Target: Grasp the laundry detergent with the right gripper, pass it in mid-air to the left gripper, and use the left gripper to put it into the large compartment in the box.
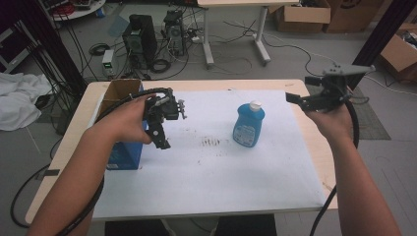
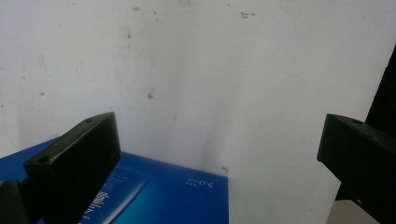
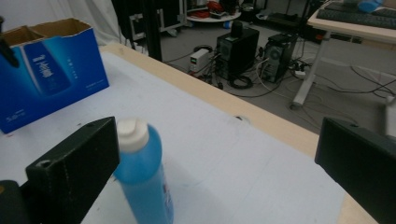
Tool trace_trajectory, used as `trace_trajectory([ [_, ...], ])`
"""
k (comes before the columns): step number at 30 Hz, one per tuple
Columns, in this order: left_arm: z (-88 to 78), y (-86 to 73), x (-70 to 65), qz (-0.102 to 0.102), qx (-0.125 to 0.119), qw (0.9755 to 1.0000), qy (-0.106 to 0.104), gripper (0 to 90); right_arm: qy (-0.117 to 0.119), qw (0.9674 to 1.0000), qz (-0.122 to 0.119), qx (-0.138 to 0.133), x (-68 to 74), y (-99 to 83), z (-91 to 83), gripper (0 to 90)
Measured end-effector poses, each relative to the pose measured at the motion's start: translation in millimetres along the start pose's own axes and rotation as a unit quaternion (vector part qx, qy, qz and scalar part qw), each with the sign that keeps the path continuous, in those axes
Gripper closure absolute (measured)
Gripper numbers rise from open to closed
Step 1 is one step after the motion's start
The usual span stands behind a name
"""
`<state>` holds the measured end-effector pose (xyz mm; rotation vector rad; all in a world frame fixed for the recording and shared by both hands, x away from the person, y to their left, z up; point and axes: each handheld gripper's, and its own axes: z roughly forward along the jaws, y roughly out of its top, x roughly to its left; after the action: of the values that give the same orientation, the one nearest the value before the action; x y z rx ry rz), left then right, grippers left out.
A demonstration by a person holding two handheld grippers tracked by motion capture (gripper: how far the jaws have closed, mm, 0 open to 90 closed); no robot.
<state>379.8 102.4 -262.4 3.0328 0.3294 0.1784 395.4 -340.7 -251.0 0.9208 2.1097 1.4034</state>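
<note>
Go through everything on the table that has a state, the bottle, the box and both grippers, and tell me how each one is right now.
Blue plastic bottle with white cap: upright on the white sheet, cap closed, not held.
Blue cardboard box: top flaps open, standing at the table's left edge.
Left gripper: open, holding nothing, beside the box.
Right gripper: open, holding nothing, raised right of the bottle.
</note>
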Motion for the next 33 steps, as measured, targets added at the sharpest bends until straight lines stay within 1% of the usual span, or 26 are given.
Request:
trace_trajectory([
  [2, 0.0, 0.4, -0.2, 0.001, 0.001, 1.0000, 0.001, 0.1, 0.005, 0.9999, 0.003, -0.008, -1.9, -14.0, -5.7, 0.0],
  [3, -0.3, 0.7, -0.2, 0.002, 0.001, 1.0000, 0.001, 0.1, 0.004, 0.9999, 0.001, -0.014, -2.6, -25.0, -8.6, 0.0],
  [4, -0.7, 1.1, -0.2, 0.003, 0.001, 1.0000, 0.001, 0.1, 0.004, 0.9999, 0.001, -0.014, -2.6, -25.0, -8.6, 0.0],
  [6, -0.9, 1.6, -0.4, 0.003, -0.001, 1.0000, 0.001, 0.1, 0.012, 0.9996, 0.000, -0.025, -4.0, -38.2, -9.1, 0.0],
  [7, -0.8, 1.7, -0.6, 0.003, -0.001, 1.0000, 0.001, 0.1, 0.023, 0.9992, -0.003, -0.031, -3.5, -49.7, -6.1, 0.0],
  [8, -0.4, 1.8, -0.9, 0.003, -0.001, 1.0000, 0.001, 0.1, 0.023, 0.9992, -0.003, -0.031, -3.5, -49.7, -6.1, 0.0],
  [9, -0.1, 1.7, -1.1, 0.003, 0.000, 1.0000, 0.000, 0.1, 0.029, 0.9992, -0.007, -0.025, -2.4, -61.2, 0.7, 0.0],
  [10, 0.8, 0.7, -1.2, 0.002, 0.000, 1.0000, -0.001, 0.1, 0.032, 0.9992, -0.008, -0.021, -1.6, -67.0, 4.9, 0.0],
  [11, 0.8, 0.7, -1.2, 0.002, 0.000, 1.0000, -0.001, 0.1, 0.032, 0.9992, -0.008, -0.021, -1.6, -67.0, 4.9, 0.0],
  [12, 1.1, 0.0, -1.4, 0.001, 0.000, 1.0000, -0.001, 0.1, 0.036, 0.9991, -0.009, -0.019, -0.8, -72.8, 9.2, 0.0],
  [13, 1.7, -0.9, -1.5, -0.001, -0.001, 1.0000, -0.001, 0.1, 0.044, 0.9989, -0.008, -0.013, 0.6, -83.6, 18.5, 0.0],
  [14, 1.8, -1.8, -1.2, 0.000, 0.001, 1.0000, -0.002, 0.1, 0.044, 0.9989, -0.008, -0.013, 0.6, -83.6, 18.5, 0.0],
  [15, 2.3, -2.9, -1.3, -0.002, 0.001, 1.0000, -0.002, 0.1, 0.050, 0.9987, -0.004, -0.010, 2.0, -93.8, 27.6, 0.0],
  [16, 2.9, -4.0, -1.3, -0.003, 0.001, 1.0000, -0.002, 0.1, 0.050, 0.9987, -0.004, -0.010, 2.0, -93.8, 27.6, 0.0],
  [17, 3.5, -5.0, -1.2, -0.003, 0.002, 1.0000, -0.003, 0.1, 0.060, 0.9981, -0.002, -0.010, 4.4, -102.4, 36.6, 0.0],
  [19, 4.7, -7.2, -1.2, -0.006, 0.004, 1.0000, -0.004, 0.1, 0.070, 0.9975, -0.002, -0.010, 8.7, -108.5, 45.0, 0.0],
  [20, 5.3, -8.0, -1.1, -0.007, 0.004, 1.0000, -0.004, 0.1, 0.070, 0.9975, -0.002, -0.010, 8.7, -108.5, 45.0, 0.0],
  [21, 5.8, -9.2, -0.8, -0.008, 0.005, 0.9999, -0.004, 0.0, 0.076, 0.9971, -0.008, -0.005, 13.9, -112.3, 53.3, 0.0],
  [22, 6.2, -10.2, -0.5, -0.010, 0.005, 0.9999, -0.005, 0.0, 0.081, 0.9966, -0.009, -0.003, 15.9, -114.0, 57.1, 0.0],
  [23, 6.6, -10.9, -0.1, -0.010, 0.006, 0.9999, -0.006, 0.0, 0.081, 0.9966, -0.009, -0.003, 15.9, -114.0, 57.1, 0.0],
  [24, 7.1, -11.6, -0.1, -0.012, 0.006, 0.9999, -0.006, 0.1, 0.088, 0.9961, -0.010, -0.001, 19.1, -116.5, 63.9, 0.0],
  [27, 8.8, -12.7, -0.2, -0.012, 0.006, 0.9999, -0.009, 0.1, 0.092, 0.9956, -0.014, 0.003, 22.8, -119.4, 73.6, 0.0],
  [28, 9.3, -12.9, -0.4, -0.013, 0.005, 0.9999, -0.009, 0.1, 0.092, 0.9956, -0.014, 0.003, 22.8, -119.4, 73.6, 0.0],
  [29, 9.6, -13.0, -0.4, -0.013, 0.006, 0.9999, -0.010, 0.0, 0.094, 0.9954, -0.015, 0.009, 25.0, -121.1, 80.2, 0.0],
  [31, 10.2, -13.5, -0.3, -0.013, 0.005, 0.9999, -0.010, 0.1, 0.096, 0.9952, -0.018, 0.010, 25.8, -121.9, 83.2, 0.0],
  [33, 10.5, -14.0, -0.2, -0.013, 0.005, 0.9998, -0.011, 0.1, 0.097, 0.9951, -0.018, 0.014, 27.3, -124.5, 90.8, 0.0],
])
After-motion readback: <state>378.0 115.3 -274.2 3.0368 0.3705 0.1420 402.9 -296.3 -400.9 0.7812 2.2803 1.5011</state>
